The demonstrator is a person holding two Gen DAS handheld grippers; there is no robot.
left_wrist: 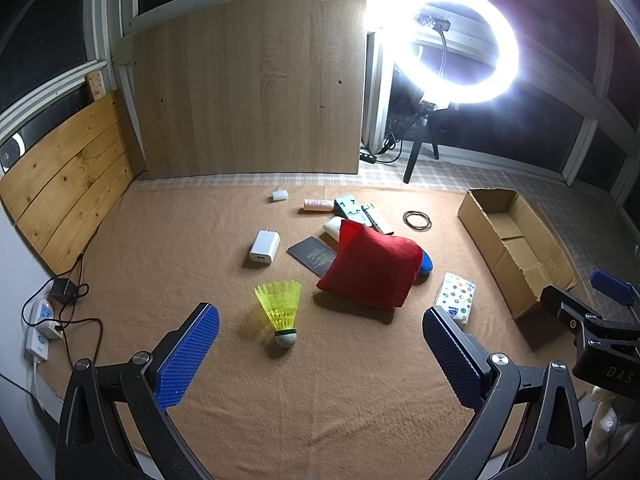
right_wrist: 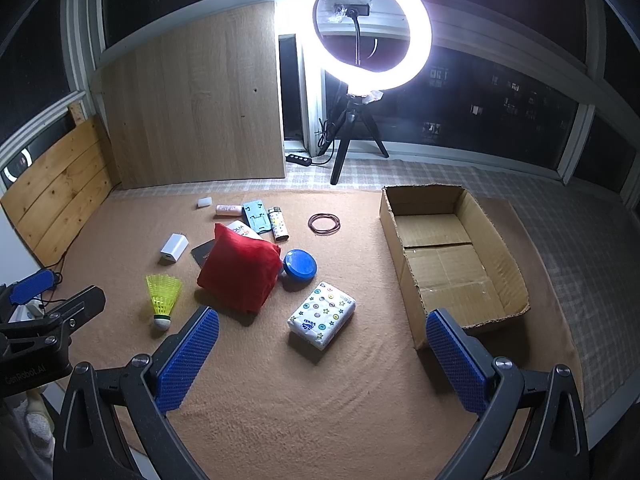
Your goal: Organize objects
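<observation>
At the far left of the tan blanket (right_wrist: 280,400) lie one white charger (right_wrist: 175,248) and, nearer, one yellow shuttlecock (left_wrist: 282,312) resting cork-down. The left gripper (left_wrist: 320,354) hovers just short of the shuttlecock with its blue fingers (left_wrist: 188,360) spread wide and nothing between them, seemingly lined up for a first pick.

Mid-blanket, one red cushion (right_wrist: 240,272) sits partly on one dark card (left_wrist: 314,256) and on a white tube whose label peeks out behind it. Beyond them lie one small white cap (left_wrist: 280,195), one pink roll (left_wrist: 318,205), one teal stand (right_wrist: 255,213) and one lighter (right_wrist: 279,224). They look scattered rather than sorted. One blue round tin (right_wrist: 300,266) touches the cushion's right side, with one ring of brown bands (right_wrist: 324,224) further back and one patterned tissue pack (right_wrist: 322,315) nearer.

The right gripper (right_wrist: 322,354) hangs over bare blanket near the tissue pack, its jaws also wide and empty. At the right, one cardboard box (right_wrist: 448,264) stands open and empty, probably where everything is meant to go.
</observation>
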